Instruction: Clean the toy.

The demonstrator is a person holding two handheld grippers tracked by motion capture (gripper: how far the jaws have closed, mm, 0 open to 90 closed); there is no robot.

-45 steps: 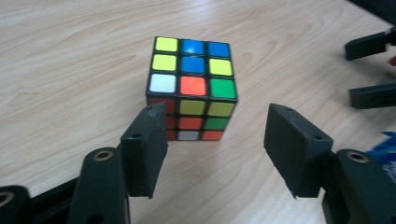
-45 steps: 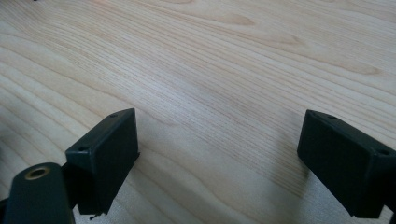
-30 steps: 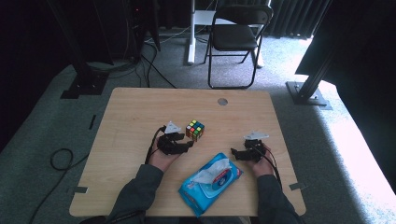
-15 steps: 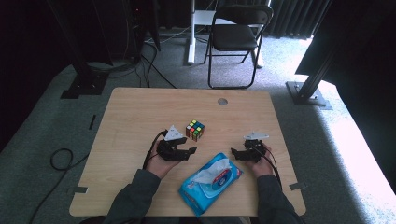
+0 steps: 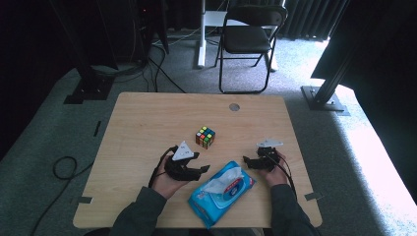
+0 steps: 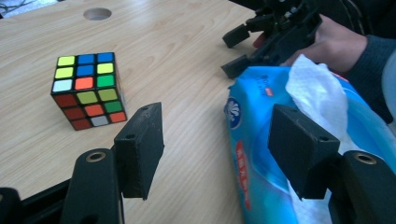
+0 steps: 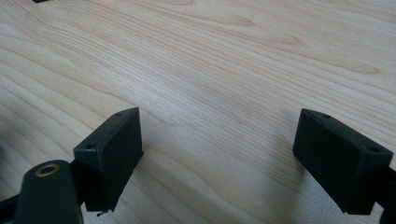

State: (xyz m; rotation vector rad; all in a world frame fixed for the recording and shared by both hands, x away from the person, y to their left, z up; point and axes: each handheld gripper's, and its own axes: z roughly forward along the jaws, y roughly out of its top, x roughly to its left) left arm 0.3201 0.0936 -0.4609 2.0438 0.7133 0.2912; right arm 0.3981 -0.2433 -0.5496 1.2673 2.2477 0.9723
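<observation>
A scrambled colour cube (image 5: 205, 137) (image 6: 86, 91) stands alone on the wooden table (image 5: 142, 123). My left gripper (image 5: 199, 163) (image 6: 215, 144) sits a little nearer the person than the cube. Its jaws have just been opening and nothing is between them. A blue pack of wet wipes (image 5: 221, 191) (image 6: 259, 140) lies by the near edge, with a white wipe (image 6: 317, 91) sticking out of its top. My right gripper (image 5: 249, 162) (image 6: 232, 52) (image 7: 217, 154) rests open over bare wood beside the pack's far right corner.
A round cable hole (image 5: 234, 106) (image 6: 97, 13) is at the table's far edge. A black folding chair (image 5: 246, 39) and stand legs are on the carpet beyond. Bare wood stretches across the far and left parts of the table.
My left gripper has drawn back from beside the cube toward the person, and the cube stays where it was. The right gripper has kept still.
</observation>
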